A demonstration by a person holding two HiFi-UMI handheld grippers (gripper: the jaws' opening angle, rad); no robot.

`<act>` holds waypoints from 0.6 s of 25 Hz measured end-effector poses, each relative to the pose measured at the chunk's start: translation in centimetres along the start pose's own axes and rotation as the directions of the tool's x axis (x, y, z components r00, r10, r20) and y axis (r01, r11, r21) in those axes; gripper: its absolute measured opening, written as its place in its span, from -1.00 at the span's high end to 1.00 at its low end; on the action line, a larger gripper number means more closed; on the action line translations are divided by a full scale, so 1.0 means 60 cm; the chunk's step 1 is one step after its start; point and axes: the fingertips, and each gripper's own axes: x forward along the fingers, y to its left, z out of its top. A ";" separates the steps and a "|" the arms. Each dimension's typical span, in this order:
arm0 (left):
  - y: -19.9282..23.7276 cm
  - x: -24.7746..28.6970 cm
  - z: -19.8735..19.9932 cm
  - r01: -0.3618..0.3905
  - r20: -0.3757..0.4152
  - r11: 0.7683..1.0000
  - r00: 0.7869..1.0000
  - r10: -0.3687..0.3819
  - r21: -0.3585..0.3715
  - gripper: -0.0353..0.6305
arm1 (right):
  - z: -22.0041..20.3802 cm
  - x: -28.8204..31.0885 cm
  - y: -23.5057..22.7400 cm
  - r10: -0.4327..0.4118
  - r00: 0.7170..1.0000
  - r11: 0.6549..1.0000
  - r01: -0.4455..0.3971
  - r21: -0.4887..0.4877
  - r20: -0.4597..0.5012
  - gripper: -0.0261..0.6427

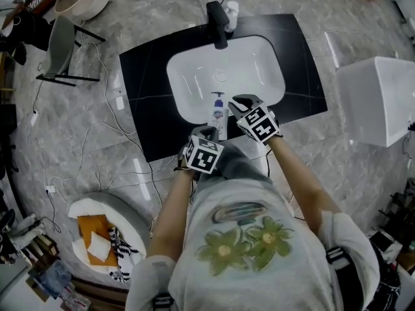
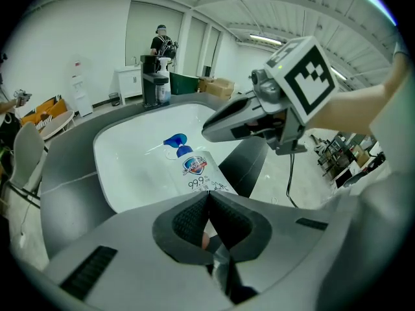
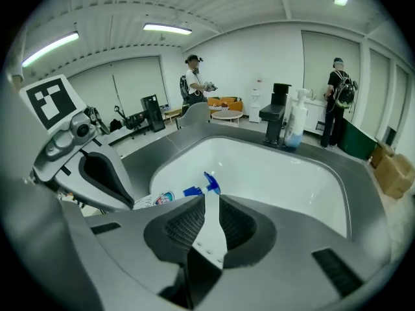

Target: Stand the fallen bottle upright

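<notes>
Here, at the far left, a chair (image 1: 61,44) stands on the marbled floor (image 1: 130,18), and cables (image 1: 97,135) trail across the floor toward the black tabletop (image 1: 146,89). A white sink (image 1: 253,57) is set in the tabletop. A black faucet (image 1: 217,21) stands at the sink's far edge, with a second bottle (image 1: 231,10) just right of it.

The bottle (image 1: 218,116) lies on its side against the sink's near wall, label up. Its blue pump points far and its base lies toward the near rim.

The left tool (image 2: 207,194) sits just near of that base and points down along the bottle. Its jaws are pressed together and grip nothing. Whether the tips touch the base I cannot tell.

The right tool (image 3: 209,198) is just right of the bottle, with its tips near the pump. Its jaws are all but together, leaving only a thin slit with nothing in it.

Right of the tabletop stands a white box (image 1: 376,99).
</notes>
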 end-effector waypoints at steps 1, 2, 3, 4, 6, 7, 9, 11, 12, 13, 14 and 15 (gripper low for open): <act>0.001 0.000 0.000 0.003 -0.001 1.000 1.000 -0.003 -0.003 0.84 | 0.004 0.007 -0.005 0.005 1.000 1.000 -0.005 -0.025 -0.010 0.78; 0.001 -0.001 0.000 0.006 -0.001 1.000 1.000 -0.006 -0.006 0.84 | 0.005 0.016 -0.009 0.011 1.000 0.999 -0.013 -0.047 -0.025 0.78; 0.002 -0.001 0.000 0.010 -0.001 1.000 1.000 -0.010 -0.010 0.84 | 0.004 0.025 -0.012 0.019 0.999 0.998 -0.021 -0.065 -0.041 0.78; 0.003 -0.001 0.000 0.014 -0.002 1.000 1.000 -0.014 -0.014 0.84 | 0.002 0.034 -0.015 0.025 0.998 0.996 -0.030 -0.082 -0.057 0.78; 0.005 0.000 0.002 0.021 -0.004 1.000 1.000 -0.021 -0.018 0.84 | 0.001 0.050 -0.020 0.034 0.996 0.992 -0.044 -0.120 -0.081 0.78; 0.006 0.001 0.002 0.024 -0.005 1.000 1.000 -0.024 -0.020 0.84 | 0.002 0.057 -0.023 0.038 0.995 0.989 -0.051 -0.142 -0.091 0.78; 0.006 0.003 0.003 0.029 -0.005 0.999 1.000 -0.029 -0.020 0.84 | 0.006 0.068 -0.024 0.049 0.993 0.979 -0.069 -0.189 -0.110 0.78; 0.006 0.003 0.002 0.030 -0.007 0.999 1.000 -0.030 -0.015 0.84 | 0.007 0.078 -0.024 0.060 0.990 0.970 -0.088 -0.226 -0.130 0.78; 0.007 0.003 0.002 0.030 -0.007 0.999 1.000 -0.031 -0.012 0.84 | 0.007 0.082 -0.024 0.062 0.988 0.966 -0.094 -0.241 -0.138 0.78; 0.007 0.003 0.002 0.031 -0.007 0.999 0.999 -0.031 -0.010 0.84 | 0.009 0.086 -0.025 0.062 0.987 0.962 -0.098 -0.256 -0.145 0.78; 0.008 0.002 0.003 0.033 -0.008 0.999 0.999 -0.033 -0.009 0.84 | 0.010 0.089 -0.024 0.063 0.987 0.957 -0.103 -0.272 -0.149 0.78; 0.008 0.001 0.002 0.036 -0.010 0.999 0.999 -0.036 -0.009 0.84 | 0.013 0.091 -0.023 0.065 0.986 0.951 -0.107 -0.288 -0.152 0.78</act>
